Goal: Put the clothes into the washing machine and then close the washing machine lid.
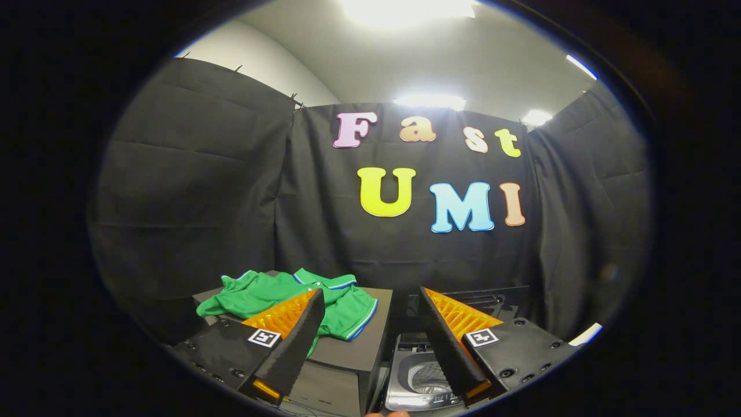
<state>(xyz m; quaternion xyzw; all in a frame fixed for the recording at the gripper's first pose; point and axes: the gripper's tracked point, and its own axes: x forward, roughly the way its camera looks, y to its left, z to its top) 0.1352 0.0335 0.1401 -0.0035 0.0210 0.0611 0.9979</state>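
Note:
A green polo shirt [272, 295] with blue-and-white trim lies crumpled on top of a dark box-like stand [353, 347], just beyond my left finger. To the right of the stand, below and between my fingers, sits the washing machine [422, 376] with its drum open to view. Its raised lid [492, 298] stands behind the right finger. My gripper [370, 298] is open, with a wide gap and nothing between the fingers.
Black cloth walls close the booth at the back and on both sides. The stand's right edge comes close to the washer. A white strip [586, 335] shows low at the far right.

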